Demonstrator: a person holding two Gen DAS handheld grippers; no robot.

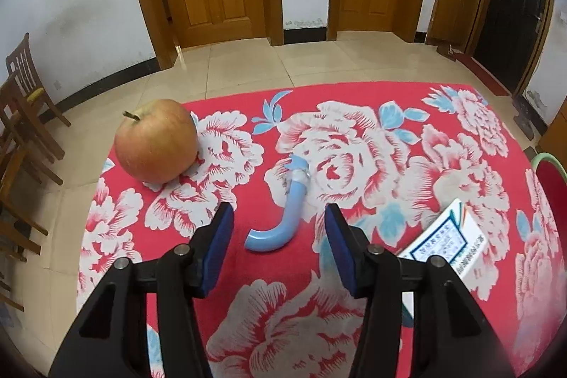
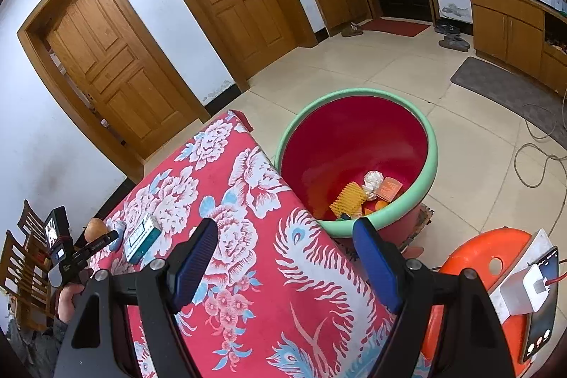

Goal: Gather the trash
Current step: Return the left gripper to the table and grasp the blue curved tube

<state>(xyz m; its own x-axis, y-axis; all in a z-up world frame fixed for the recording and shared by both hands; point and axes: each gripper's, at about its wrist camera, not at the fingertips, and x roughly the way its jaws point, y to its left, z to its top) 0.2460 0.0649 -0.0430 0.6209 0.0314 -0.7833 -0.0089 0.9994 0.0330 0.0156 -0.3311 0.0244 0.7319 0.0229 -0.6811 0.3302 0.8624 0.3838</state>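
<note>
Apple [image 1: 156, 141] sits near table edge [image 1: 106, 172], floor beyond.

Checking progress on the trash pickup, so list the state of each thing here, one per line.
Left claw: open, blue curved tube lying loose between its fingers.
Right claw: open, empty.
Blue curved tube: on the cloth.
Apple: whole, resting on the cloth.
Basin: holding some trash.
</note>
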